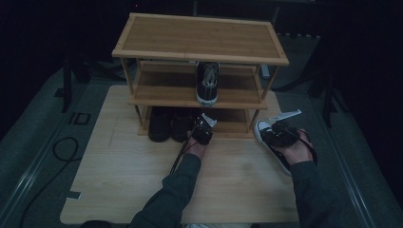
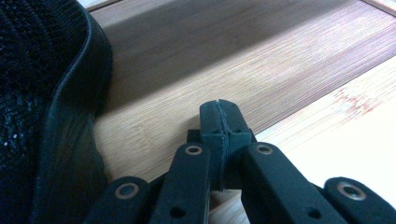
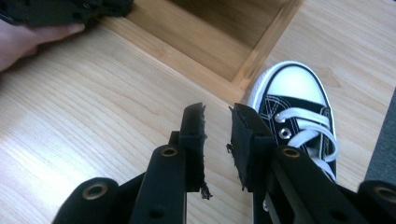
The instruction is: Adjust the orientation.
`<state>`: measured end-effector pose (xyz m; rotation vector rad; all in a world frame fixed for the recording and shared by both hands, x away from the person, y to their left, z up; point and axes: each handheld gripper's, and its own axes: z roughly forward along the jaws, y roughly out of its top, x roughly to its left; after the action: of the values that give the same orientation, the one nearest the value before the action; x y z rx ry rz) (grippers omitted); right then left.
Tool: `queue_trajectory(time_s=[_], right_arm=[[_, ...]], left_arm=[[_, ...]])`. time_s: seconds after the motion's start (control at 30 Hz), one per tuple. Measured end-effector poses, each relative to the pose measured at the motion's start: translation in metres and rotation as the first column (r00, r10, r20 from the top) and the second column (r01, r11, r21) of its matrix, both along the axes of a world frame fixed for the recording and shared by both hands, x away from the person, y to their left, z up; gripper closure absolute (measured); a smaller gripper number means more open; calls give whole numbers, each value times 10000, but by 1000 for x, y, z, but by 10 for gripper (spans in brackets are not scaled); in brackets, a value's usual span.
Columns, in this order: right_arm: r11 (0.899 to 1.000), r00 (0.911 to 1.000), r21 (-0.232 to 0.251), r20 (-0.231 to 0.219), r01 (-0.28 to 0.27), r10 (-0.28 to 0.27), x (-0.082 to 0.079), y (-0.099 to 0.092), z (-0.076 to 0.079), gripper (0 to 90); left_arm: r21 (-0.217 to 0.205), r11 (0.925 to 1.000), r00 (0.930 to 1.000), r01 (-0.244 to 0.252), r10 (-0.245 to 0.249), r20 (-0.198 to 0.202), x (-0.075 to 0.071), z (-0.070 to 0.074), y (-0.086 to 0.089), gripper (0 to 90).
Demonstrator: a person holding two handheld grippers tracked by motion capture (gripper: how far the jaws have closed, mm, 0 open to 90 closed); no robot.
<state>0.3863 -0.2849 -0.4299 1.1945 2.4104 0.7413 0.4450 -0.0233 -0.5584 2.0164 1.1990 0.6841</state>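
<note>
The sneaker (image 1: 272,142), black with a white toe, lies on the table (image 1: 119,180) just right of the shoe rack (image 1: 199,35), not yet shelved. Its likely mate (image 1: 207,81) already stands on the middle shelf, and two dark shoes (image 1: 167,124) fill the bottom shelf's left side. The right gripper (image 3: 217,140) hovers beside the sneaker's laces, jaws a little apart, nothing between them. The left gripper (image 2: 220,126) rests clenched and empty at the bottom shelf's edge. The rack's corner post sits close to the toe, so that's worth watching.
</note>
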Motion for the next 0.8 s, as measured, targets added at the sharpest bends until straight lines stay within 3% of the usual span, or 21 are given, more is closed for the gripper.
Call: queue_trajectory(time_s=[0.8], right_arm=[[9909,9927,-610,-100,1197,-1205,-5,-49,-10,742]], left_arm=[[3,10000,10000,1,-1,18,0,0,0,900]])
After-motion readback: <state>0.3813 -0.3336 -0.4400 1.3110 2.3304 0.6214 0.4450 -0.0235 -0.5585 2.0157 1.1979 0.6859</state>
